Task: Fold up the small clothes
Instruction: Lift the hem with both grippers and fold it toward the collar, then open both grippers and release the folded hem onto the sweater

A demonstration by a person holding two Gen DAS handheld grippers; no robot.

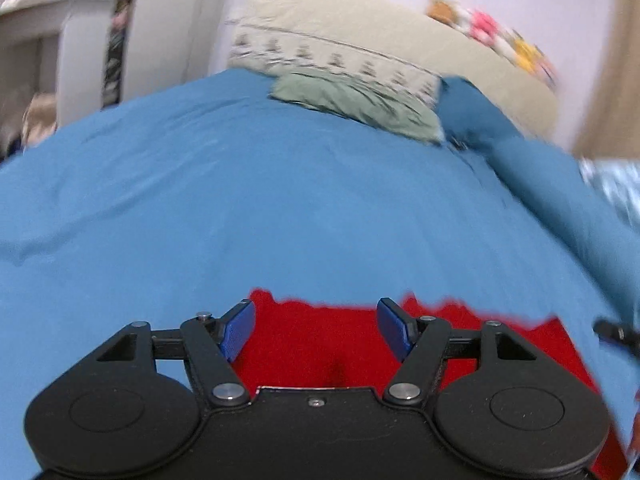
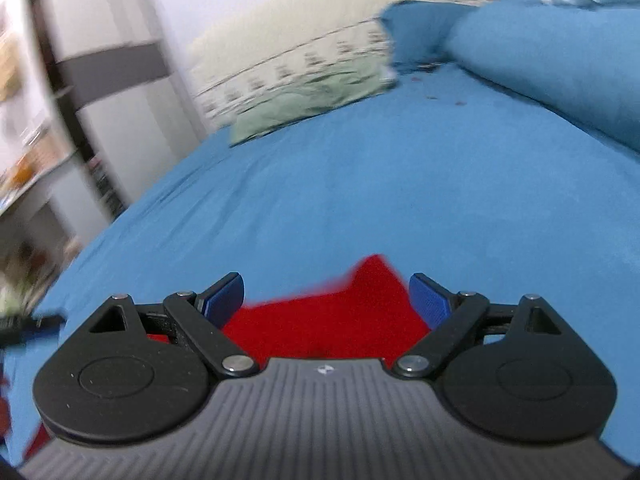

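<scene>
While both frames are motion-blurred, the layout reads fine: a red garment (image 1: 320,340) lies on a bed (image 1: 240,200) with a blue sheet, right under the cameras. Left gripper (image 1: 316,326) is spread wide, blue pads (image 1: 240,330) well apart, red cloth showing between them; whether the pads touch the cloth I cannot tell. Garment's far edge is ragged and runs just past the fingertips, with the cloth extending off to the right in the left wrist view.

Right gripper (image 2: 326,300) is also spread, pads (image 2: 430,302) apart, nothing pinched. Red garment (image 2: 340,312) fills the gap between its fingers, and a pointed corner sticks up toward the far side, past the fingertips. A bit of red also shows at the lower left edge of the right wrist view.

At the far end of the bed, a green cloth (image 1: 356,106) lies folded against a beige patterned pillow (image 1: 320,48). A blue pillow (image 2: 540,60) runs along the right side of the bed (image 2: 360,180). Green cloth (image 2: 308,104) is well apart from the red garment. A dark tip of the other tool pokes in at the right edge of the left wrist view.
</scene>
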